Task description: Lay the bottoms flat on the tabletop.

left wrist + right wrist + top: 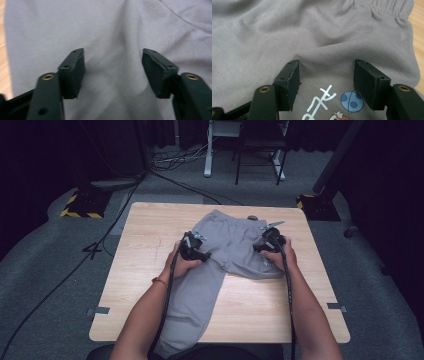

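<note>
**Now: both claws over the trousers' upper part**

Your trousers [227, 245] lie flat on the table [145, 265], waistband far, one long leg running toward you past the near edge. Left gripper [192, 251] hangs over the left side, right gripper [267, 245] over the right, by the print [332, 105]. Both jaws stand apart, cloth beneath, nothing pinched.

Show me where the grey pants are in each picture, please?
High view: the grey pants lie mid-table, one leg running toward the person, with both grippers on them.
Left gripper view: plain grey cloth under the open jaws.
Right gripper view: the cloth with its elastic waistband at top right.
Shared landmark: the light wooden table, showing beside the pants in every view.
</note>
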A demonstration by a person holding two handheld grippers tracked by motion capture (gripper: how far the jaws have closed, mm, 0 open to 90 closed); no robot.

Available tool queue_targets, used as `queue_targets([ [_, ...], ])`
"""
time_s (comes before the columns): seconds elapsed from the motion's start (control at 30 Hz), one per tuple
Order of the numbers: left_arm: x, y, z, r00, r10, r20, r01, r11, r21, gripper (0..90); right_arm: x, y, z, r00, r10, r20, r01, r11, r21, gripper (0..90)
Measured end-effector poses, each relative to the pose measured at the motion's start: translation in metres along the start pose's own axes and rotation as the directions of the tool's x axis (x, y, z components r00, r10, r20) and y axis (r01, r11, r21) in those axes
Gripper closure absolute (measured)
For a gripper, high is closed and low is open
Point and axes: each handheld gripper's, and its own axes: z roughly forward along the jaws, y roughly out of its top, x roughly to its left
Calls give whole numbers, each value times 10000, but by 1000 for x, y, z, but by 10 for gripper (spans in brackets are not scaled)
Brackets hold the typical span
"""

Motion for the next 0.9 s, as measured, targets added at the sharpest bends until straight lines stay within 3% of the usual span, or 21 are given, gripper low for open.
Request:
queue_targets([
  [0.1, 20, -14, -14, 9980, -476, -415, 477, 9989, 23, 379, 14, 9, 4, 9997, -65, -232, 61, 9999, -158, 378],
  [0.2, 36, -28, -27, 9942, -801, -720, 808, 9967, 67, 378, 18, 4, -2, 9987, -220, -463, 203, 9991, -375, 379],
  [0.3, 47, -41, -40, 9902, -1023, -946, 1028, 9947, -2, 377, 18, -7, -13, 9970, -622, -463, 601, 9971, -462, 377],
  [0.4, 51, -51, -50, 9871, -1153, -1111, 1162, 9932, 17, 375, 10, -22, -29, 9930, -672, -971, 607, 9958, -687, 376],
  [0.53, 48, -62, -58, 9849, -1246, -1203, 1248, 9922, -64, 354, 7, -42, -47, 9892, -831, -1210, 734, 9939, -825, 374],
  [0.63, 41, -67, -66, 9865, -1152, -1164, 1188, 9926, 249, 306, 6, -54, -62, 9853, -935, -1433, 777, 9907, -1118, 372],
  [0.7, 34, -72, -76, 9930, -685, -961, 700, 9975, 128, 301, 6, -59, -70, 9785, -1024, -1793, 803, 9887, -1264, 365],
  [0.77, 25, -78, -88, 9940, -300, -1050, 317, 9994, 141, 282, 12, -63, -73, 9727, -1480, -1787, 1270, 9842, -1235, 359],
  [0.83, 18, -85, -101, 9980, -220, -591, 221, 9998, 18, 259, 17, -65, -72, 9659, -1897, -1761, 1715, 9786, -1138, 354],
  [0.9, 6, -92, -112, 9984, 71, -561, -75, 10000, -66, 259, 16, -65, -68, 9617, -1869, -2006, 1681, 9799, -1070, 371],
])
